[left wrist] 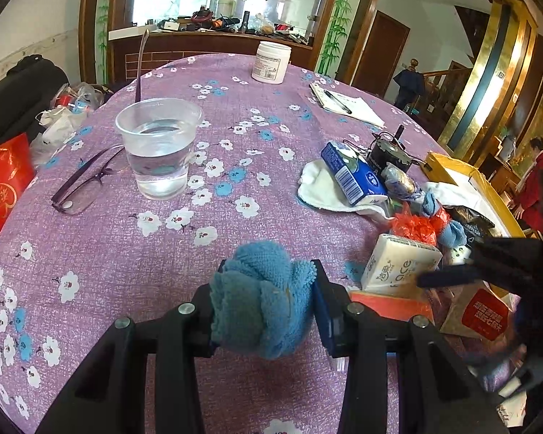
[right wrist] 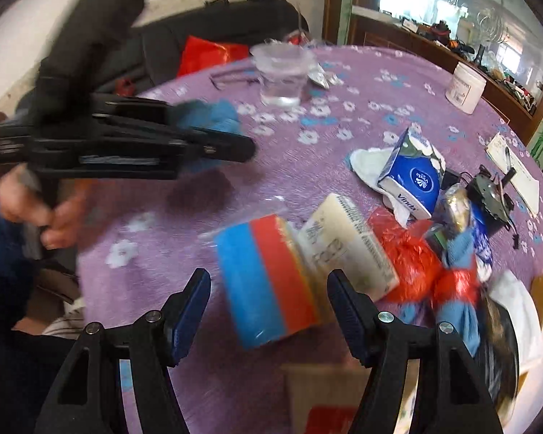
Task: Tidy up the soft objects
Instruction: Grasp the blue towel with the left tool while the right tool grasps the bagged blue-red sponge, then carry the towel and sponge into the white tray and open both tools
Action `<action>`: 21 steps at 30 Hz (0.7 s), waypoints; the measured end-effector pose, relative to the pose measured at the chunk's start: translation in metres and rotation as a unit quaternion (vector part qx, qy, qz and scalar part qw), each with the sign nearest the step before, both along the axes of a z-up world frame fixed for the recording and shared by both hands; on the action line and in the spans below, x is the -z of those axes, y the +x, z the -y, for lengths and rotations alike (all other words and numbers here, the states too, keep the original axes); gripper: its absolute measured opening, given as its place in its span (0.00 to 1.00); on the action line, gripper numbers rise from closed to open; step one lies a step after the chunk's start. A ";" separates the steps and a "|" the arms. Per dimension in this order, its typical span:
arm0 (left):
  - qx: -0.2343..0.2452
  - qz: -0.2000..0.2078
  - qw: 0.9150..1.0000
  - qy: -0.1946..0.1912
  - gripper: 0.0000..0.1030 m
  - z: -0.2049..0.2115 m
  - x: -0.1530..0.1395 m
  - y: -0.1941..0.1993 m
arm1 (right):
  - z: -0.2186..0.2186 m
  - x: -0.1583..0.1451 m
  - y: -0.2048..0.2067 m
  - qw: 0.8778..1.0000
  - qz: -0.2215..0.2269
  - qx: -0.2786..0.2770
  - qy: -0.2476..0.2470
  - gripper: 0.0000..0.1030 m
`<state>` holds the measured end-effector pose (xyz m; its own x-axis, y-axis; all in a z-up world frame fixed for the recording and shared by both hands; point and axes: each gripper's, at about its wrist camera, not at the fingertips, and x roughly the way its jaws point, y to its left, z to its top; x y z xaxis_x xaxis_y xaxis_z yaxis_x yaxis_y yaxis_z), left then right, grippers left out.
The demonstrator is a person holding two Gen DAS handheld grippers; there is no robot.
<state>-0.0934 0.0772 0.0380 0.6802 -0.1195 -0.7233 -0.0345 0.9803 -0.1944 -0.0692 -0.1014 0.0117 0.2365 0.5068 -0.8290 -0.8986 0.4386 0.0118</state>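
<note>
Left claw [left wrist: 268,300] clamped around blue towel [left wrist: 262,289]

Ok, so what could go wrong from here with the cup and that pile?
1. The left gripper, shut on the blue cloth, is near the water cup; a careless swing could spill it by the glasses.
2. The open right gripper may also catch the white tissue pack leaning against the sponge pack.
</note>
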 end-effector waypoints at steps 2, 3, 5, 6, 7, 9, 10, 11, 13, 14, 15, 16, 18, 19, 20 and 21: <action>0.002 0.000 1.000 -0.003 0.39 0.000 0.001 -0.001 | -0.007 0.015 0.008 0.999 -0.029 -0.004 -0.015 0.70; 0.003 0.001 1.000 -0.003 0.39 0.000 0.000 -0.002 | -0.009 0.019 0.004 1.000 -0.020 -0.001 -0.022 0.70; 0.005 0.004 1.000 -0.006 0.39 0.000 0.001 -0.002 | -0.009 0.020 -0.003 1.000 -0.004 0.002 -0.025 0.62; 0.005 0.003 1.000 -0.008 0.39 0.000 0.001 -0.001 | -0.008 0.019 -0.004 1.000 -0.013 0.011 -0.021 0.56; 0.006 0.002 1.000 -0.010 0.39 0.000 0.002 0.000 | -0.007 0.018 -0.007 1.000 -0.015 0.024 -0.012 0.53; 0.008 0.005 1.000 -0.014 0.39 0.002 0.002 0.001 | -0.002 0.016 -0.016 0.999 -0.001 0.039 0.004 0.51; 0.011 0.007 1.000 -0.016 0.39 0.004 0.001 0.001 | 0.006 0.013 -0.019 0.998 -0.001 0.059 0.022 0.51; 0.013 0.008 1.000 -0.016 0.39 0.006 0.000 0.001 | 0.012 0.009 -0.021 0.996 -0.008 0.074 0.041 0.51; 0.017 0.011 1.000 -0.016 0.39 0.011 -0.003 0.000 | 0.032 -0.001 -0.022 0.989 -0.024 0.111 0.096 0.51; 0.020 0.012 1.000 -0.015 0.39 0.014 -0.005 0.000 | 0.046 -0.007 -0.023 0.983 -0.033 0.126 0.128 0.51; 0.023 0.012 1.000 -0.015 0.39 0.018 -0.007 0.001 | 0.049 -0.011 -0.022 0.980 -0.037 0.132 0.144 0.51; 0.026 0.013 0.999 -0.015 0.39 0.021 -0.008 0.001 | 0.062 -0.018 -0.024 0.975 -0.037 0.143 0.168 0.51; 0.037 0.016 0.999 -0.014 0.39 0.031 -0.013 0.002 | 0.082 -0.031 -0.026 0.965 -0.031 0.164 0.201 0.51; 0.045 0.018 0.999 -0.013 0.39 0.039 -0.016 0.003 | 0.090 -0.036 -0.026 0.962 -0.027 0.173 0.211 0.51; 0.052 0.021 0.998 -0.012 0.39 0.046 -0.019 0.004 | 0.102 -0.043 -0.026 0.957 -0.022 0.185 0.224 0.51; 0.057 0.022 0.998 -0.010 0.39 0.051 -0.020 0.005 | 0.107 -0.047 -0.029 0.954 -0.020 0.190 0.231 0.51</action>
